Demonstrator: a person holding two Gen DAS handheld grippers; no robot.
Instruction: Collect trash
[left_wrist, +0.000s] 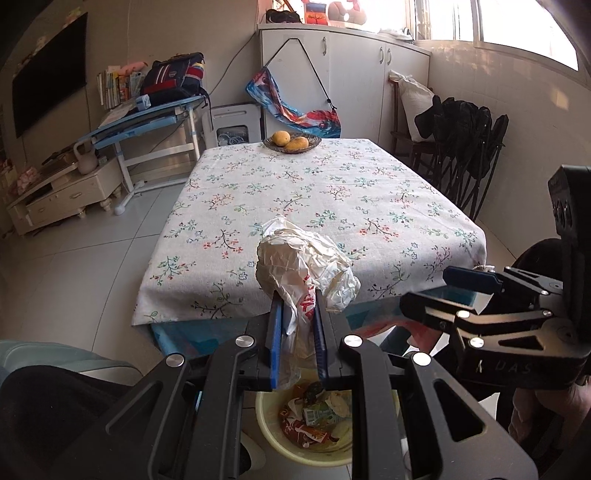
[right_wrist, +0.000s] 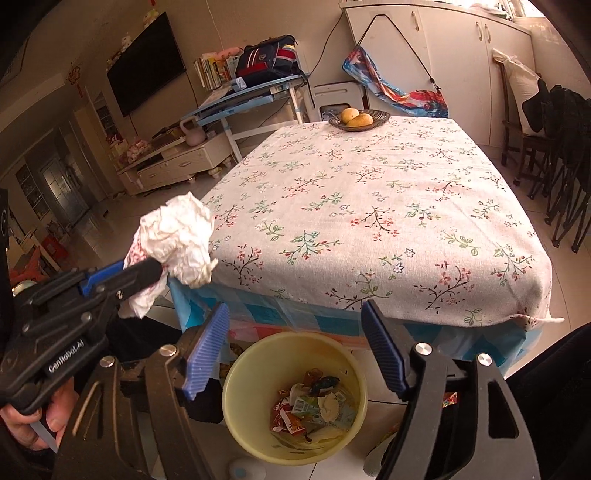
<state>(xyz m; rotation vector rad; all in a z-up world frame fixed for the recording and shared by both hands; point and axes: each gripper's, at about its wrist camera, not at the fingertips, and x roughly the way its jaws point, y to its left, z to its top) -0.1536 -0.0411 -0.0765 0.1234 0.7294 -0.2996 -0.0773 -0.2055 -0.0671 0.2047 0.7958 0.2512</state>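
Over the near edge of the flowered surface (left_wrist: 332, 192), the left-wrist view shows the left tongs (left_wrist: 298, 314) closed tightly on a crumpled white wrapper (left_wrist: 306, 266) with red print. The wrapper bulges beyond the blue pads and hangs down between them. Directly below, partly hidden by the tongs' frame, stands a pale yellow bin (left_wrist: 269, 428) on the floor, holding assorted wrappers. The right tongs (left_wrist: 439, 295) enter from the right edge, side-on. A plate of mangoes (left_wrist: 291, 142) sits at the far end of the surface.

From the right-wrist view, the right tongs (right_wrist: 295, 347) stand wide apart with nothing between the ribbed blue pads. The bin (right_wrist: 236, 402) lies straight beneath the gap, beside the surface (right_wrist: 369, 206). At left, the left tongs (right_wrist: 147, 271) grip the wrapper (right_wrist: 181, 236), held above and left of the bin.
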